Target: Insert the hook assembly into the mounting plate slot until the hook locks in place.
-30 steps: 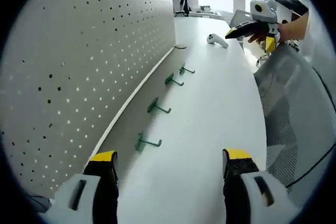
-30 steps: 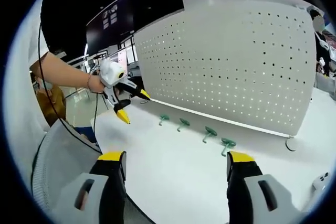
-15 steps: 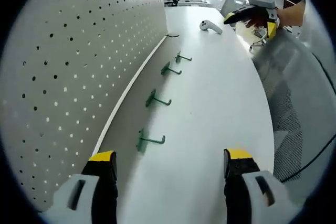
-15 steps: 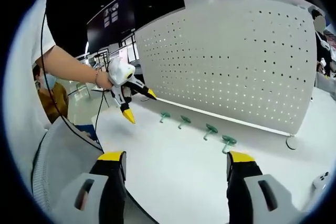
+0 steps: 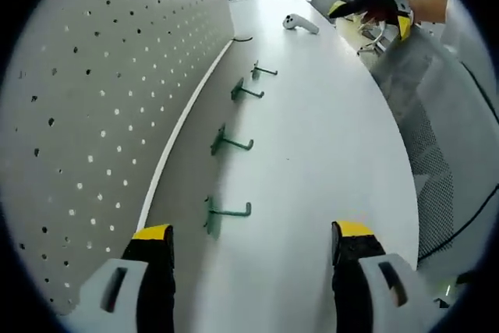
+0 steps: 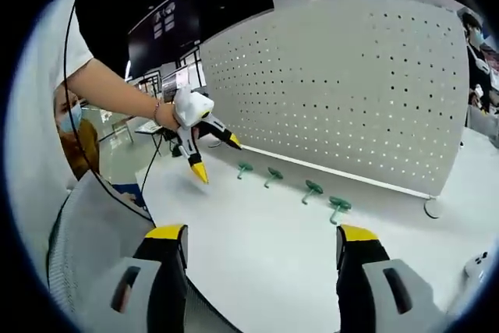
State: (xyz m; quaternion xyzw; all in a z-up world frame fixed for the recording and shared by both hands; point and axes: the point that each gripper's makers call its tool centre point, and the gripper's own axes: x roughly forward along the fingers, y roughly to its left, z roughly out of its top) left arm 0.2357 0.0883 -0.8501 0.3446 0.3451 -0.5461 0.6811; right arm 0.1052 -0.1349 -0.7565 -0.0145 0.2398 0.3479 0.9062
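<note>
the left gripper (image 5: 249, 251) is released, its yellow-tipped jaws wide apart and empty above the white table (image 5: 335, 138), pointed along the foot of the perforated mounting plate (image 5: 101, 91), which stands upright on the left. four green hooks lie on the table in a row just beside the plate's base: the nearest hook (image 5: 226, 212) sits just beyond the left jaw, the second hook (image 5: 228, 143) further on, then the third hook (image 5: 245, 92) and the farthest hook (image 5: 263, 71). none of them is seated in the plate. a white controller (image 5: 299, 24) lies at the far end of the table. in the left gripper view the right gripper (image 5: 373, 5) is held up at the far right, over a grey mesh chair back (image 5: 437, 115). the right gripper (image 6: 253, 267) is likewise released and empty, jaws spread. in its view the left gripper (image 6: 214, 154) hovers near the row of hooks (image 6: 312, 190), held by a person's hand (image 6: 164, 112), with its jaws parted. the mounting plate (image 6: 351, 83) stands behind the row.
</note>
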